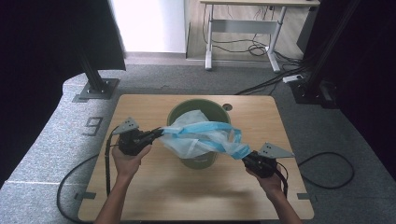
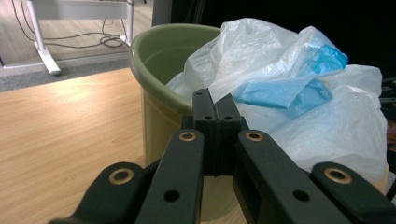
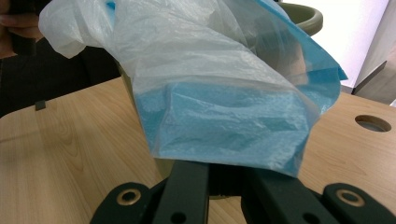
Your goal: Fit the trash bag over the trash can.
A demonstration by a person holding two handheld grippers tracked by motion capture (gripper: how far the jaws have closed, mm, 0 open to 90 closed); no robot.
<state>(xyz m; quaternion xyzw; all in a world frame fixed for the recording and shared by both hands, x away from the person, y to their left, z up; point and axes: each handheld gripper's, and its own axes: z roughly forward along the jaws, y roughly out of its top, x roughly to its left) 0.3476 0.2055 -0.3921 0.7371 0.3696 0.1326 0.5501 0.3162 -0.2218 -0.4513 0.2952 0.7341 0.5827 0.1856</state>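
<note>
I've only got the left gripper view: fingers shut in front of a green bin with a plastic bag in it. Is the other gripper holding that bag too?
Observer: Yes. In the high view the right gripper is shut on the blue edge of the bag, to the right of the bin.
Operator: Is the bag clear of the bin?
Observer: No. It stretches from one gripper to the other across the bin's mouth, and its white middle sits inside the rim.
Operator: And where does mine have it?
Observer: The left gripper pinches the bag's other end, at the bin's left side.
</note>
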